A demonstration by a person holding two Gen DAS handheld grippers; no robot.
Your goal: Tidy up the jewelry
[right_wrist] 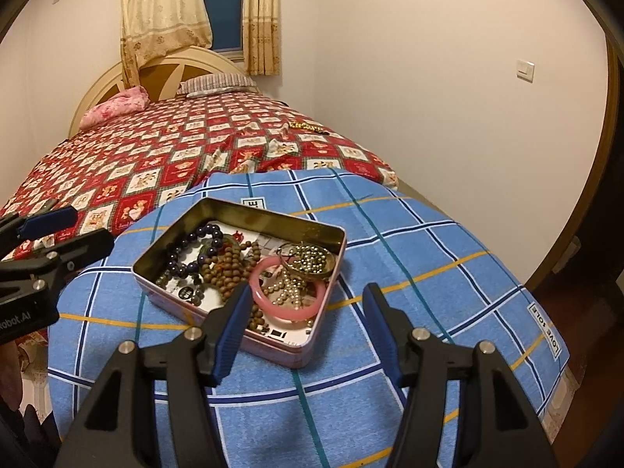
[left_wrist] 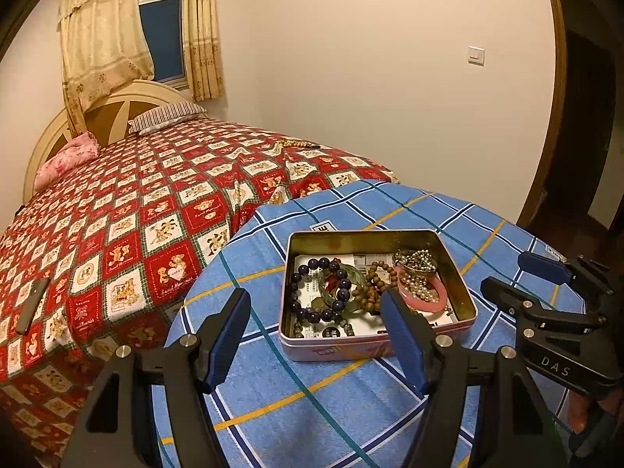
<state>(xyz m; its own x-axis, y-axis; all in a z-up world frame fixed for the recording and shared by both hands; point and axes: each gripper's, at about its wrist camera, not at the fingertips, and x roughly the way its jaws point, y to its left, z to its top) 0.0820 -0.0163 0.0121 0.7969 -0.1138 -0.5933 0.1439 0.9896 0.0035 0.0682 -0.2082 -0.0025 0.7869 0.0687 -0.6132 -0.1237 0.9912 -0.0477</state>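
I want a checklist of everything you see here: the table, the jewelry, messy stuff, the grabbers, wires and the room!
Surface: blue plaid cloth over a rounded top, beside the bed.
Job's things: open tin box on the cloth holds dark purple bead bracelet, green bangle, brown wooden beads, pink bangle, small pearly beads.
Clutter: bead strand and dark flat object on the red quilt.
Grippers: left gripper open, empty; right gripper open, empty; both short of the box.
Cables: nothing seen.
Surroundings: pillows, curtained window, wall switch, doorway.
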